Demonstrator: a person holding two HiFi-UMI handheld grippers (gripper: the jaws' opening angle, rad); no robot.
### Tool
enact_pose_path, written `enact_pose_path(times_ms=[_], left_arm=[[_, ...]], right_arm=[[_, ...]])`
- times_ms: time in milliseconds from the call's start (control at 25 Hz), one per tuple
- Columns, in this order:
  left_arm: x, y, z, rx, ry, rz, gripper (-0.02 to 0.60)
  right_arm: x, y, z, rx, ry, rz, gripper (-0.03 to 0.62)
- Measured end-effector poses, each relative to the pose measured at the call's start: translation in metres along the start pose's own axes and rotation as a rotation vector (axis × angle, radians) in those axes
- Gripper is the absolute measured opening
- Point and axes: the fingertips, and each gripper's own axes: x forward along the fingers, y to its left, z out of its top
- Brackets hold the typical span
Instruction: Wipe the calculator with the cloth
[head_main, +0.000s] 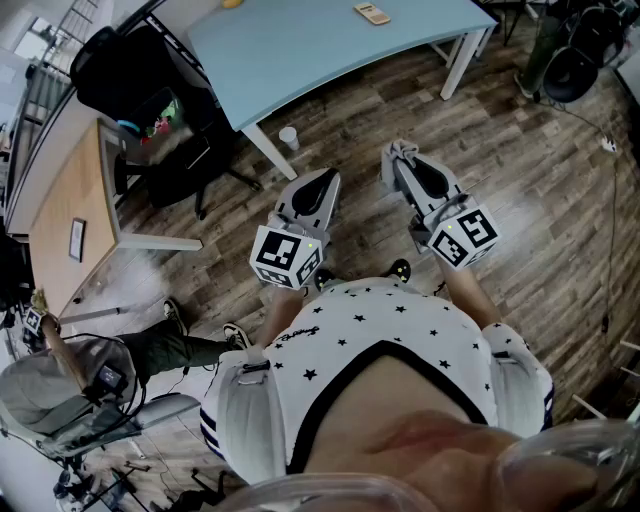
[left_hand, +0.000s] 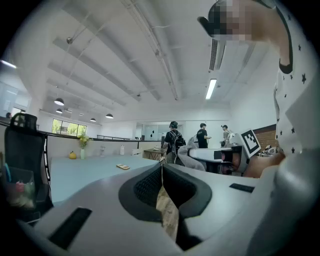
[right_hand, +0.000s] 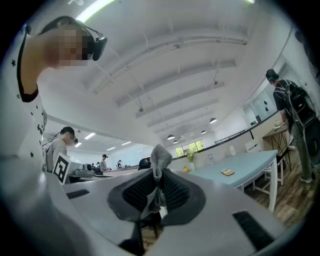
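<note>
The calculator (head_main: 371, 12) lies flat on the light blue table (head_main: 320, 45), far ahead of both grippers; it shows small in the left gripper view (left_hand: 122, 166) and in the right gripper view (right_hand: 228, 172). My right gripper (head_main: 400, 157) is shut on a grey cloth (head_main: 397, 152), whose bunched end sticks up past the fingertips (right_hand: 160, 156). My left gripper (head_main: 322, 182) is shut with nothing in it (left_hand: 161, 168). Both are held close to the person's chest, above the wooden floor, well short of the table.
A black office chair (head_main: 140, 85) stands left of the blue table's white leg (head_main: 268, 152), with a white cup (head_main: 288, 136) on the floor beside it. A wooden desk (head_main: 62, 205) lies at the left. A person (head_main: 70, 385) sits at the lower left. Other people (left_hand: 175, 141) stand far off.
</note>
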Motion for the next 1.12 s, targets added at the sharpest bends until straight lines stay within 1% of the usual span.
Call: enact_pose_path(times_ms=[480, 720, 920, 1120], left_arm=[[0.009, -0.010, 0.002, 0.006, -0.004, 0.017, 0.031], [0.020, -0.019, 0.001, 0.013, 0.005, 0.041, 0.031], [0.033, -0.032, 0.001, 0.013, 0.005, 0.057, 0.031], [0.051, -0.054, 0.000, 0.015, 0.002, 0.050, 0.031]], right_arm=[[-0.009, -0.012, 0.004, 0.003, -0.004, 0.011, 0.040], [-0.017, -0.026, 0.010, 0.033, -0.031, 0.036, 0.040], [-0.028, -0.040, 0.017, 0.041, -0.033, 0.056, 0.041], [-0.046, -0.059, 0.020, 0.058, -0.036, 0.064, 0.041]])
